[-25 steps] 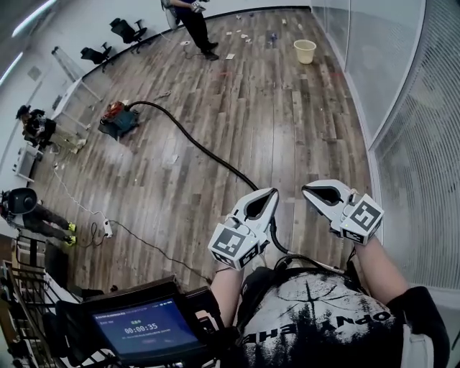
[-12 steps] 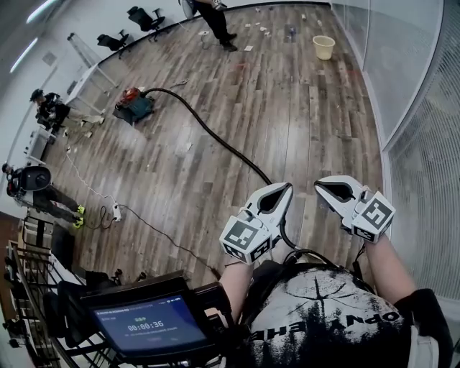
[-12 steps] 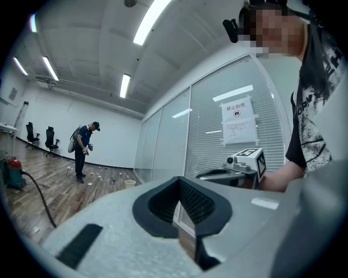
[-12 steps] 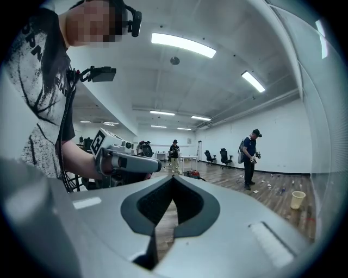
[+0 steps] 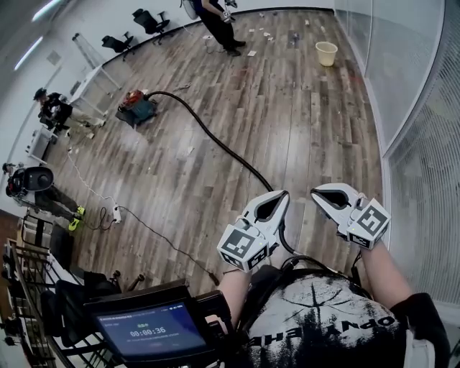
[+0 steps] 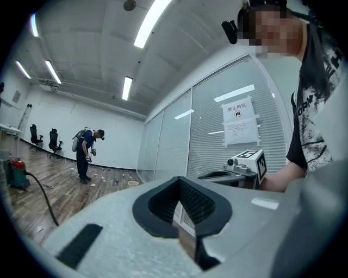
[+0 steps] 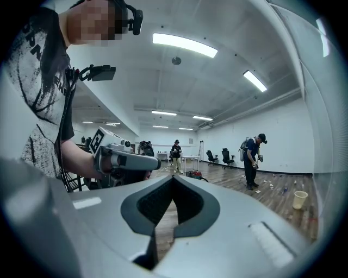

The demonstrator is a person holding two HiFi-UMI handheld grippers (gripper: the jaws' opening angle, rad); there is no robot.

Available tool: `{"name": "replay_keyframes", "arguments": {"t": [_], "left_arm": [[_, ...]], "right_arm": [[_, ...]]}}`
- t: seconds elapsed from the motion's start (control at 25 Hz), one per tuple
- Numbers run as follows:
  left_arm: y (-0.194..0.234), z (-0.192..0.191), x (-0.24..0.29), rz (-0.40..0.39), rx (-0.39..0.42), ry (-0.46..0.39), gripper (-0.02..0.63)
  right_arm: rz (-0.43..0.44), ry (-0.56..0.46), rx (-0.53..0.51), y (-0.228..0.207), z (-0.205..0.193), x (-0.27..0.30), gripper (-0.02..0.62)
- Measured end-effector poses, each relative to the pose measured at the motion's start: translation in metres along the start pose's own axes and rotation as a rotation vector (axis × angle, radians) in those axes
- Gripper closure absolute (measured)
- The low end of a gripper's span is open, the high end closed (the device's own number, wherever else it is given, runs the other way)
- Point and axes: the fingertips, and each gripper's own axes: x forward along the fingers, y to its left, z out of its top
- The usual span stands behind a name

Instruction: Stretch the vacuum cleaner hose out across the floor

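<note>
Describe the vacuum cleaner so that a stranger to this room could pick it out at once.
Start on the wood-plank floor and follow the long black hose toward the white wall at the left. At its far end squats the vacuum cleaner. Unlike the black chairs beyond it, it is red on top and teal below.

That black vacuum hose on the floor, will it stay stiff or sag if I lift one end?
Probably sags: the hose lies in a loose curve, not a straight line. It should slide fairly easily on the smooth wood floor. A hard pull may drag the vacuum cleaner it joins.
</note>
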Motion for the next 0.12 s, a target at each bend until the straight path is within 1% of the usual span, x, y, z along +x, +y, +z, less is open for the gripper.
{"name": "replay_keyframes", "arguments": {"t": [0.12], "left_arm": [[0.0020,-0.0016,-0.0055,0.009,0.001,0.001,0.606]], "right_arm": [[-0.002,-0.008,0.010,0.0039,-0.0020,0.0036,0.589]]}}
